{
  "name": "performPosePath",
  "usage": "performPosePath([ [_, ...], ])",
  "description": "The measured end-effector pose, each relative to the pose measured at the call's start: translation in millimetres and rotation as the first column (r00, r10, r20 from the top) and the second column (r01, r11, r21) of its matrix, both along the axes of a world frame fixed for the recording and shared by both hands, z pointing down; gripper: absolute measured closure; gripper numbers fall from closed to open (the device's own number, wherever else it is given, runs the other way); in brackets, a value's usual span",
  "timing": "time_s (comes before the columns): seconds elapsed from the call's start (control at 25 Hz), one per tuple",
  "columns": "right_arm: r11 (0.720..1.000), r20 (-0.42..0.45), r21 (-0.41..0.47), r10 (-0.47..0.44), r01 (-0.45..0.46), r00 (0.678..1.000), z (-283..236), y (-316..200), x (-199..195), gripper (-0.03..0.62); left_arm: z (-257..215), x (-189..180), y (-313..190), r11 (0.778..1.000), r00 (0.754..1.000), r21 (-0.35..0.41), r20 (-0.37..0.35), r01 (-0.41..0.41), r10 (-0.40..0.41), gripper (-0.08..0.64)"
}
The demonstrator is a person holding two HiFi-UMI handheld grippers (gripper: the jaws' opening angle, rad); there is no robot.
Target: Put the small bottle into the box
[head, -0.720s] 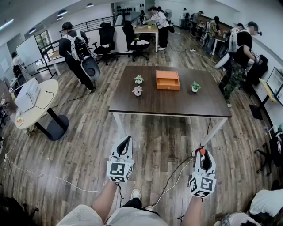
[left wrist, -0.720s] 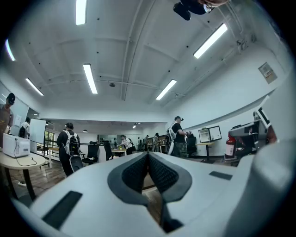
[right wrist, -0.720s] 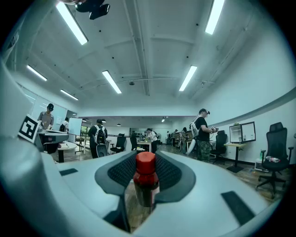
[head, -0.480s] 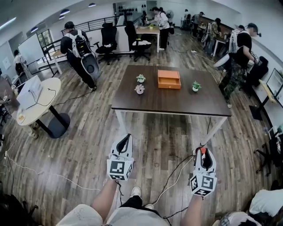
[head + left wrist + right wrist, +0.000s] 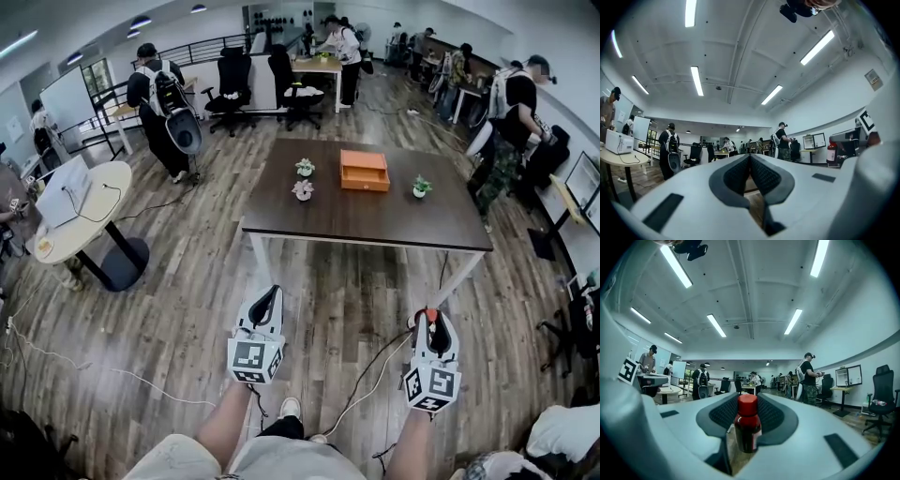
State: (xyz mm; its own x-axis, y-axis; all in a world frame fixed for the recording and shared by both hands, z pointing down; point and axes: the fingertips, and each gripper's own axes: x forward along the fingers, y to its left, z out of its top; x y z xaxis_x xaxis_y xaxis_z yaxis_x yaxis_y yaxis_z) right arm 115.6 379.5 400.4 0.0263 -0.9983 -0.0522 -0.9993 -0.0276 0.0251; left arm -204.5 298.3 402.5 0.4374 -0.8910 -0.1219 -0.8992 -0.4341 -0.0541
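Fingers [image 5: 774,417] of the right gripper [image 5: 429,321] clamp the small bottle [image 5: 747,430] upright; the left gripper [image 5: 267,302] is closed, empty. Walk to the bench [image 5: 309,220] — well ahead — then lower the bottle into the orange box [image 5: 365,171] before releasing.

head cam up high, facing forward and steeply down, left gripper [image 5: 270,298] and right gripper [image 5: 429,321] close below, table [image 5: 366,220] well ahead, gripper cams low, level, tight behind own jaws, all three share the backpack person [image 5: 161,98]
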Motion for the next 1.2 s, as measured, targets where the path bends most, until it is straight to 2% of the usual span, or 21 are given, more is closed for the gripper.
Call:
performPosePath([
  [0.48,1.000,-0.036,0.027,-0.006,0.007,0.999,-19,-81,-36,0.466,0,-57,-75,0.999,0.999,0.010,0.021,0.037,-0.037,0.558],
  [0.8,1.000,-0.058,0.027,0.008,-0.006,0.998,-18,-120,-67,0.466,6,-104,-121,0.998,0.998,0.002,-0.005,0.060,-0.060,0.558],
  [1.2,1.000,-0.067,0.005,0.027,-0.027,0.997,-10,-149,-66,0.466,22,-107,-158,0.998,0.999,-0.035,-0.015,0.049,-0.050,0.558],
])
